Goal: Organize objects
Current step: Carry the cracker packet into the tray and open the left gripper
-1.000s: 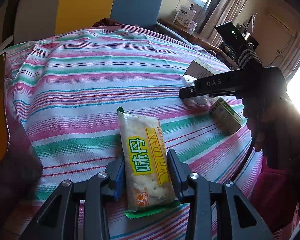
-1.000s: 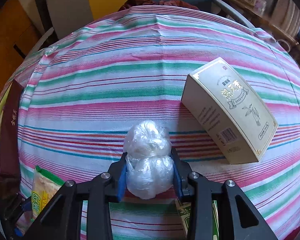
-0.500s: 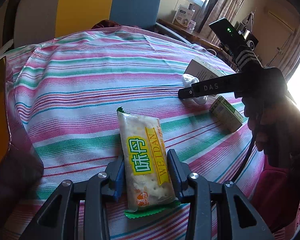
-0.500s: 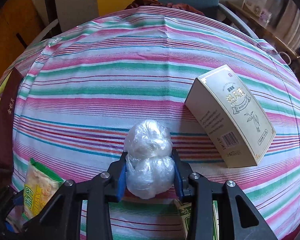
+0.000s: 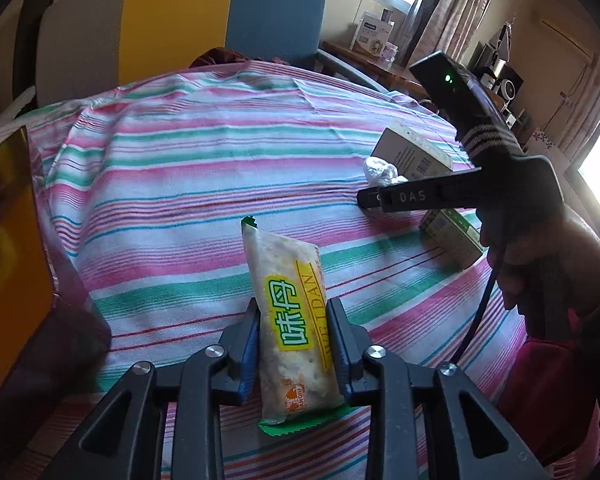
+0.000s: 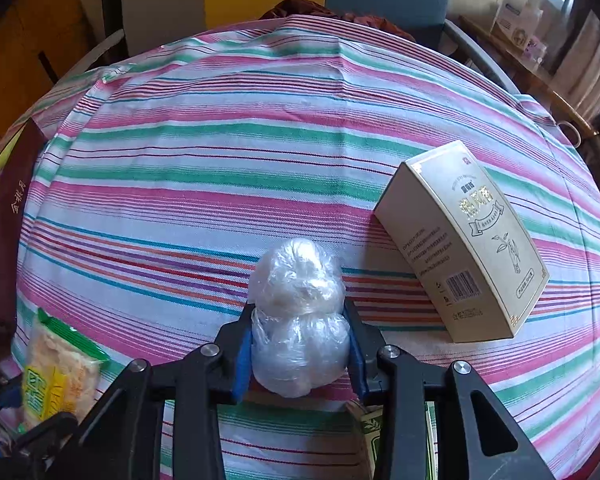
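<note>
My left gripper is shut on a yellow-and-green cracker packet, held over the striped tablecloth. My right gripper is shut on a clear plastic-wrapped bundle. The right gripper also shows in the left wrist view at the right, with the bundle in its jaws. The cracker packet shows at the lower left of the right wrist view.
A beige tea box lies right of the bundle. A small green box lies under the right gripper. A dark red and gold box stands at the left edge. A multicoloured chair stands behind the table.
Both grippers have risen and tilted a little with their loads still held. The cracker packet now stands more upright. The right gripper has shifted slightly away from the tea box.
</note>
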A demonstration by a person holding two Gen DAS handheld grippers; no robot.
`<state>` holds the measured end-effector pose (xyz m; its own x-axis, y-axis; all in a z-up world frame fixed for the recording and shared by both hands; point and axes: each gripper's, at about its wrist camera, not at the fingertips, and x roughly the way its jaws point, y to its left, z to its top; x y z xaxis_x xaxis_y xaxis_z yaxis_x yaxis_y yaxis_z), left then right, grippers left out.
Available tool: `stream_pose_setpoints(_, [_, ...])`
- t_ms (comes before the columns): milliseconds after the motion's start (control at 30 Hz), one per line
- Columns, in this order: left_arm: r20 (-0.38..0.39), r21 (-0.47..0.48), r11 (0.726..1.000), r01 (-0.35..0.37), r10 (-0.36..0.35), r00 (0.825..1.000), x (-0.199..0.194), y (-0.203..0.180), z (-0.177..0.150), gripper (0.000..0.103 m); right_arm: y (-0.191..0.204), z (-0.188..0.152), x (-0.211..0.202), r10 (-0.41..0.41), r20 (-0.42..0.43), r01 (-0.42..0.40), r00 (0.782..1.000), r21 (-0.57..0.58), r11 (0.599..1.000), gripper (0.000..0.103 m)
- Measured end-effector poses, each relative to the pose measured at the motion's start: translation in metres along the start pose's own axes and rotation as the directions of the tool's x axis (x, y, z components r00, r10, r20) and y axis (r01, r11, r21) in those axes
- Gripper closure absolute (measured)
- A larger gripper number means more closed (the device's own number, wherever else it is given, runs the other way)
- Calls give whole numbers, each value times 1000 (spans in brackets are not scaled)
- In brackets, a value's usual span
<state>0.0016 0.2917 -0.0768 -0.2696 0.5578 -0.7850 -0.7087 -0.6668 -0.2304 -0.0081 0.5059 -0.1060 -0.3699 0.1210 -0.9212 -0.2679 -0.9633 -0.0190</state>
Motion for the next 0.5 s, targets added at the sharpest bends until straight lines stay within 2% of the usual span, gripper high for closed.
stream_pose_setpoints(267, [80, 9, 999, -32, 31, 996, -30, -2, 7, 72, 11, -2, -2, -20, 17, 21, 1000, -26, 999, 65])
stream_pose_setpoints(500, [158, -21, 997, -74, 76, 985, -69, 7, 17, 72, 7, 3, 1, -27, 26, 28, 999, -37, 999, 65])
